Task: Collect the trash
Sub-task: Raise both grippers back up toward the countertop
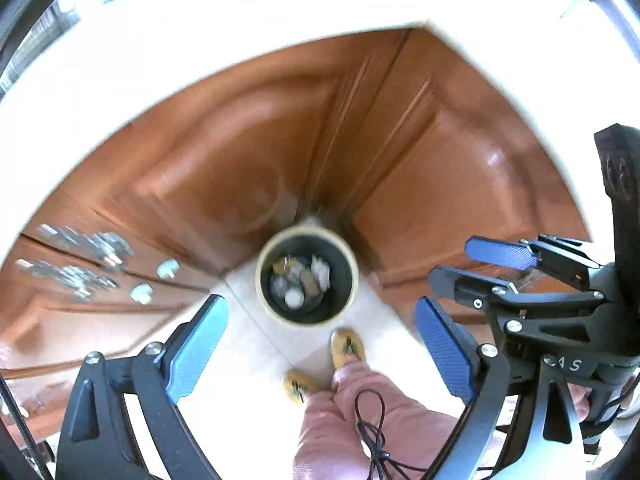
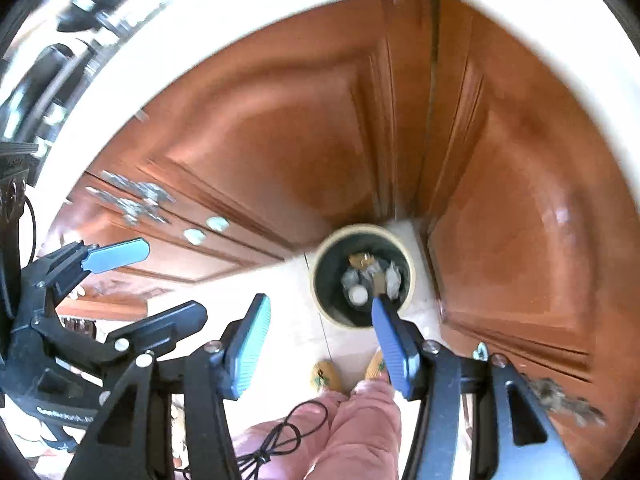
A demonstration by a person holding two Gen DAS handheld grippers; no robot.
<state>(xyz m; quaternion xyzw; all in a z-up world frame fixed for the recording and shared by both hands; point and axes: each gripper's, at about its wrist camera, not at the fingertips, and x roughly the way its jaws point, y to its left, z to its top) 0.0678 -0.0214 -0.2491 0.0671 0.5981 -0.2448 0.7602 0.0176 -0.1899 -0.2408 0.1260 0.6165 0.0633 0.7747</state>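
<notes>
Both tools, left (image 1: 320, 344) and right (image 2: 324, 344), are hanging spread and empty above the bin (image 1: 307, 277), which is sitting on the floor (image 1: 256, 368) in the cabinet (image 1: 248, 140) corner holding trash (image 1: 301, 280). Collection is looking largely done; no loose trash is showing.

The bin (image 1: 307, 280) has a cream rim and a dark, near-black inside, with white and tan scraps (image 1: 300, 284) at the bottom. Around it the cabinet doors (image 1: 224, 152) glow reddish-brown — polished wood with pale knobs (image 1: 141, 294). The floor (image 1: 256, 344) is off-white tile. The slippers (image 1: 347, 347) are yellow with a small green motif, the trousers (image 1: 360, 432) dusty pink. Both grippers are black with blue ribbed pads (image 1: 444, 350) — the left gripper (image 1: 320, 352), the right gripper (image 2: 320, 344).
</notes>
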